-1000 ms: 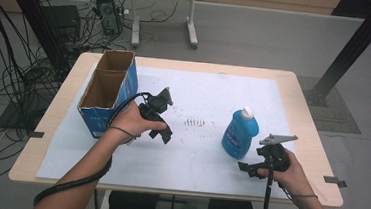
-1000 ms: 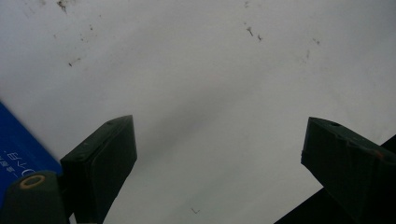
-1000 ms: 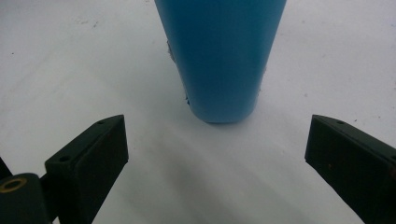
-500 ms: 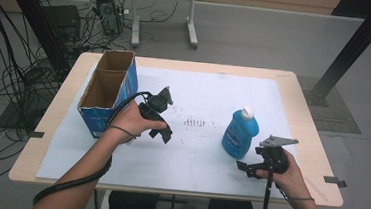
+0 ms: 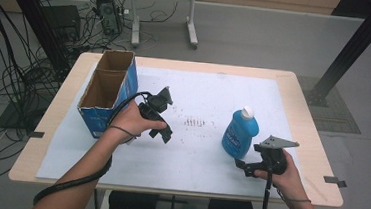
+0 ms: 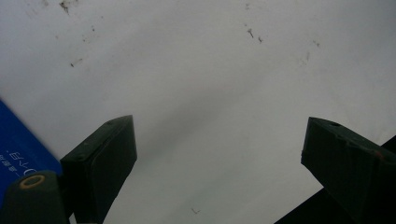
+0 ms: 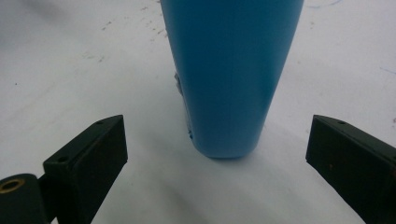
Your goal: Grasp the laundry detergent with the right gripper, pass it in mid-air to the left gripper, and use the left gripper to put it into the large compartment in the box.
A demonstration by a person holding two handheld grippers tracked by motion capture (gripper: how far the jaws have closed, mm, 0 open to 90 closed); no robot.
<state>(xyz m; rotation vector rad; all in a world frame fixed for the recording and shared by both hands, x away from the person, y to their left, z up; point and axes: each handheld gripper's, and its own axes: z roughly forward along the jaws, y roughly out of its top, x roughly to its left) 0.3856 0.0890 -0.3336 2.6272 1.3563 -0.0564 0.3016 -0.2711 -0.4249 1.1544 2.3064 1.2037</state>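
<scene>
With jaws spread wide, the right gripper (image 5: 241, 165) lines up on the upright blue bottle (image 5: 239, 133), not yet grasped, standing right of the cardboard box (image 5: 105, 93), while the left gripper (image 5: 163, 135), also wide open, hangs empty beside that box.

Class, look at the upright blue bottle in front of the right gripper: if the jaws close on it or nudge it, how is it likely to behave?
The blue bottle stands tall on a narrow base, so a high nudge would probably tip it. Its smooth plastic wall may be slippery and flex somewhat. The right gripper is open, jaws on either side of the base; a low grip seems steadier.
</scene>
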